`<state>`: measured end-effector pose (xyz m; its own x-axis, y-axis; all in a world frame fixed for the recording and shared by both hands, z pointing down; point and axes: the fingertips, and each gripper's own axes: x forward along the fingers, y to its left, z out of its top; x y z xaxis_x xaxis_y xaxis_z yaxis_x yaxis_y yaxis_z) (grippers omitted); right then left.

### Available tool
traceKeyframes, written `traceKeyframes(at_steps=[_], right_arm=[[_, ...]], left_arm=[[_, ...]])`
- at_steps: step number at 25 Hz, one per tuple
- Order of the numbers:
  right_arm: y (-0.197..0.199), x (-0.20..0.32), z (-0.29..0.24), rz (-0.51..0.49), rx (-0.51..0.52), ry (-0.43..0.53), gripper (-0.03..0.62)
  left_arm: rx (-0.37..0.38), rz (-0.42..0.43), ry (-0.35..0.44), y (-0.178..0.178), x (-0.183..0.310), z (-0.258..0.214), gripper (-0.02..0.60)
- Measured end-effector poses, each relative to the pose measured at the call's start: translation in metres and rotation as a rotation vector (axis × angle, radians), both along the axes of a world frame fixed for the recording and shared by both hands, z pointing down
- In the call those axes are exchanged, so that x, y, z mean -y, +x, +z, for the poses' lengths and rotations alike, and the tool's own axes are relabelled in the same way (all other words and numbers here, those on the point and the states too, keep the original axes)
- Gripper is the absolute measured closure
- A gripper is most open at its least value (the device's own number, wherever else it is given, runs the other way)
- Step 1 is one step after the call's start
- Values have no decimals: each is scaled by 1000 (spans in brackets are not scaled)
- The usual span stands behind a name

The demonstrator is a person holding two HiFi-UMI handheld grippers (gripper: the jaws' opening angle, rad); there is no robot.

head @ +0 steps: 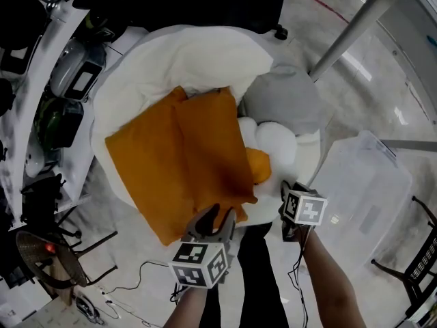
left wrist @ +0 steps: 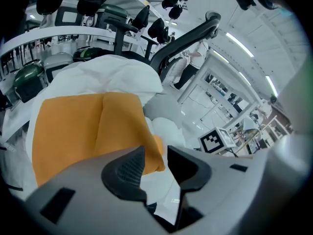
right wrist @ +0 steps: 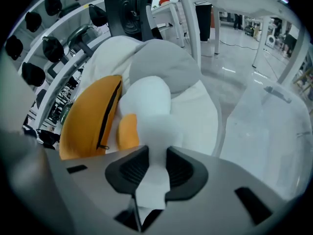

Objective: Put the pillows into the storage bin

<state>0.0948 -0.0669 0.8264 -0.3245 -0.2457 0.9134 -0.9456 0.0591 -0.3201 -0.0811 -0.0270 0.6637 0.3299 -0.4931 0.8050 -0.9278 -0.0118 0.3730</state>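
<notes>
Right claw [right wrist: 155, 156] pinching white pillow [right wrist: 146, 102], left claw [left wrist: 155, 154] spread beside orange pillow [left wrist: 88, 126], lengthwise away from claws

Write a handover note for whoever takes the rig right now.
Left gripper: fingers apart, orange pillow corner in the gap, not clamped.
Right gripper: fingers shut on a fold of the white pillow.
Both pillows, plus the grey pillow, lie on the pile; the bin stands to its right, nothing seen in it.
Done: nothing binned.
To do: move all pillows into the bin, probably the white one first.
</notes>
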Motion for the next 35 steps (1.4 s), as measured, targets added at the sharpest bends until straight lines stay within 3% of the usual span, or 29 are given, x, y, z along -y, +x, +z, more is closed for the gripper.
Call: traceKeyframes(at_steps=[16,26,35], right_arm=[[-20,-57,-108,156,61,102,534],[-11,-94,-160,321,54,124,542],[0,-116,-209,413,52,143,548]], left_arm=[[-33,133,33,-12,-18,-52,443],[-68,275,59,0,-25,-84,443],[-86,384,71,21,-23,-103,443]])
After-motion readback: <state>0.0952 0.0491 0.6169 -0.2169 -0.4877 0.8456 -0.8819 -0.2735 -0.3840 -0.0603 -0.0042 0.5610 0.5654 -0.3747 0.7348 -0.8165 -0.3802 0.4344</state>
